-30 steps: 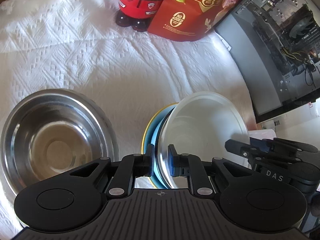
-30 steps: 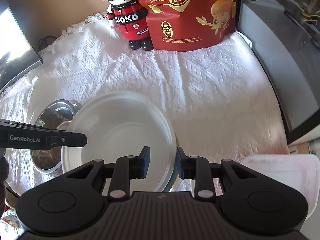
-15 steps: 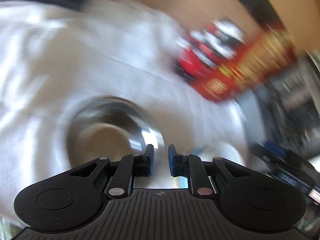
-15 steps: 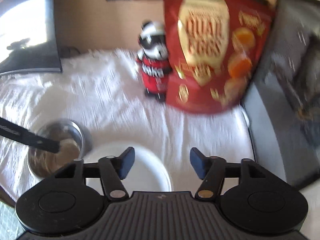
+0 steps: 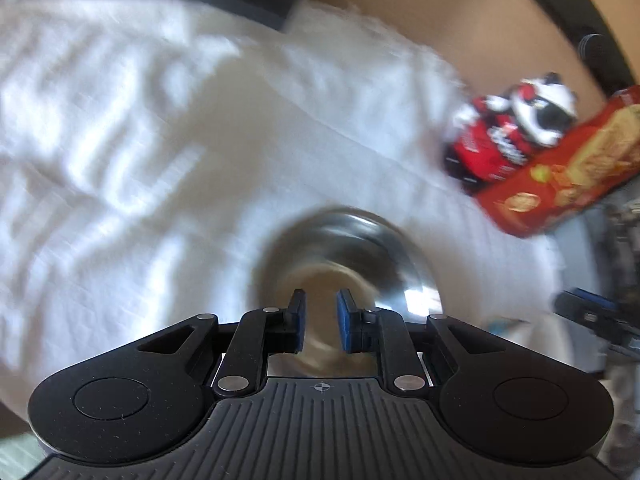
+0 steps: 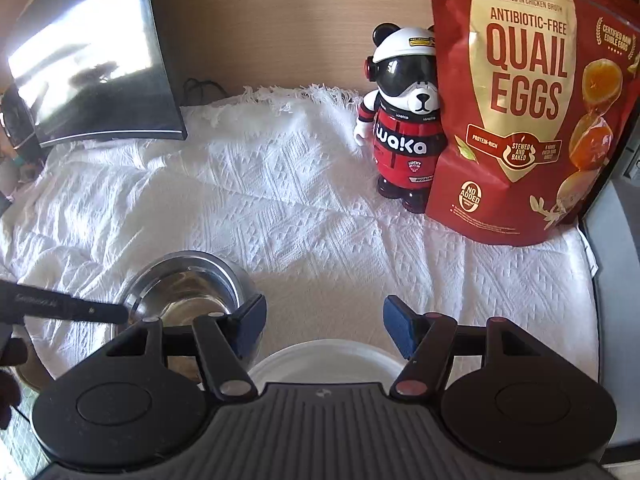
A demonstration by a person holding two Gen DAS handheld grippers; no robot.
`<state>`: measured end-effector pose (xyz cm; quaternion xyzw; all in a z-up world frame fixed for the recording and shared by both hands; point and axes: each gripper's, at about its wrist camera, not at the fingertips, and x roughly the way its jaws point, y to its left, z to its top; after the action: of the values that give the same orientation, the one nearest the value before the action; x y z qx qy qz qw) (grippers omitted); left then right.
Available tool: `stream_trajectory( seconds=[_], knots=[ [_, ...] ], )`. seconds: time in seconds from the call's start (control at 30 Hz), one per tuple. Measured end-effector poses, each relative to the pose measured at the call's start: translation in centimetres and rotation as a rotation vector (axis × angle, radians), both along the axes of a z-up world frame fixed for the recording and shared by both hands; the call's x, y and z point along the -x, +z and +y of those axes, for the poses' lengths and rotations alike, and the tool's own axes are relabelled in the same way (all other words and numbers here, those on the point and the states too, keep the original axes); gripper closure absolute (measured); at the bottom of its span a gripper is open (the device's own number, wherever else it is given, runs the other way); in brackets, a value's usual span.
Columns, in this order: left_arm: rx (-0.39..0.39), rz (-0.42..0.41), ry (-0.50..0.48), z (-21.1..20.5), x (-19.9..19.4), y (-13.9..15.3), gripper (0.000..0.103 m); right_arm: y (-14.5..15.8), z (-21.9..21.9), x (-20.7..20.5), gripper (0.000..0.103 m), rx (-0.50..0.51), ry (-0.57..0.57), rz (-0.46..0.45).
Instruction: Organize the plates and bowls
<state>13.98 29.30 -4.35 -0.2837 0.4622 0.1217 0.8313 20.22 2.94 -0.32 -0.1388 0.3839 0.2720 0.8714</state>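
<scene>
Steel bowl (image 6: 188, 296), round and glossy, beyond the narrow, empty left tool (image 5: 320, 316); right tool (image 6: 324, 324) wide (nothing held) above a smooth white plate (image 6: 328, 360).

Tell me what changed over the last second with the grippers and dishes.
The right gripper let go of the white plate; its jaws now stand open above it. The left gripper released the plate stack and swung left to the steel bowl, its narrow jaws just opening slightly, holding nothing. Bowl, panda figure and quail egg bag stayed put.
</scene>
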Motion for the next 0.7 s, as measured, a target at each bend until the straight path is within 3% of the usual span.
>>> stream_trajectory(
  seconds=[0.07, 0.17, 0.23, 0.4, 0.53, 0.63, 0.7],
  knots=[
    [-0.021, 0.013, -0.015, 1.0, 0.3, -0.3, 0.085, -0.3, 1.8, 0.0, 0.038, 0.011, 0.020, 0.059],
    [0.060, 0.045, -0.043, 2.4, 0.2, -1.7, 0.085, -2.0, 6.1, -1.5, 0.038, 0.070, 0.073, 0.183],
    [0.070, 0.063, -0.046, 2.8, 0.0, -2.5, 0.085, -3.8, 8.7, -3.1, 0.038, 0.156, 0.062, 0.236],
    [0.057, 0.104, -0.069, 2.8, -0.6, -4.3, 0.081, -7.4, 11.9, -6.0, 0.038, 0.279, 0.011, 0.326],
    [0.063, 0.100, -0.051, 3.0, -0.8, -4.5, 0.080, -9.4, 13.4, -6.7, 0.038, 0.350, 0.017, 0.338],
    [0.069, 0.095, -0.015, 3.6, -0.3, -4.7, 0.068, -11.2, 14.3, -7.2, 0.038, 0.390, 0.024, 0.392],
    [0.074, 0.092, -0.006, 3.7, 0.2, -4.5, 0.066, -11.9, 14.8, -7.3, 0.038, 0.413, 0.018, 0.389]
  ],
)
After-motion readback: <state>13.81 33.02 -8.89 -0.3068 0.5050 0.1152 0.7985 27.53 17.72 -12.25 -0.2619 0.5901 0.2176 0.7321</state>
